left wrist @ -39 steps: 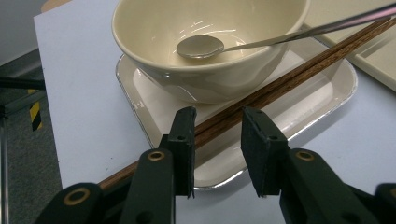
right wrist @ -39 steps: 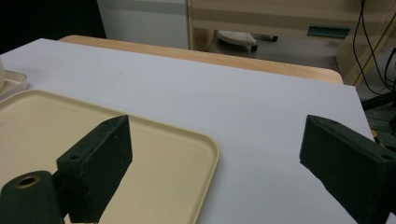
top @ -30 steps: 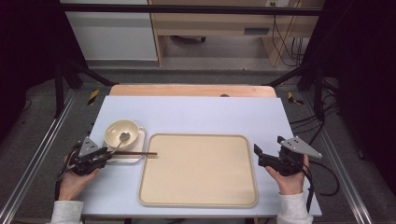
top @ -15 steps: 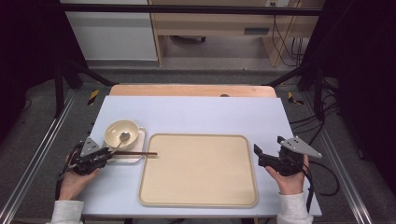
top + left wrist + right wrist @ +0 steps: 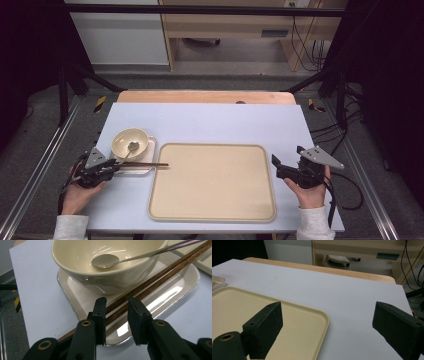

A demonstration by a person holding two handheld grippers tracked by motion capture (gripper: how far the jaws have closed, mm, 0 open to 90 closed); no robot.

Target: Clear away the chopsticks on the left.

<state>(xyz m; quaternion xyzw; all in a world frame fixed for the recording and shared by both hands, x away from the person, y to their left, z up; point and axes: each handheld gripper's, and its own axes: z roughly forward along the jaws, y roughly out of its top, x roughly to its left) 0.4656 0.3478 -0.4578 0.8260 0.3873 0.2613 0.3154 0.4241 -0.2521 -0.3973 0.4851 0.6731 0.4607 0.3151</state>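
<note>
Flanking chopsticks (image 5: 150, 282): bowl (image 5: 110, 277) | spoon (image 5: 107, 260) | small plate (image 5: 175, 290) | big tray (image 5: 212, 182)

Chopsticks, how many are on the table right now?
2 chopsticks, lying side by side across the small tray beside the bowl, their near ends between the left gripper's jaws.

bowl (image 5: 129, 143) blocks left, tray (image 5: 212, 182) bare centre

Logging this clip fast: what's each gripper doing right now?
Left gripper: jaws part-open around the chopsticks, a gap on one side, not clamped.
Right gripper: wide open, holding nothing.
</note>
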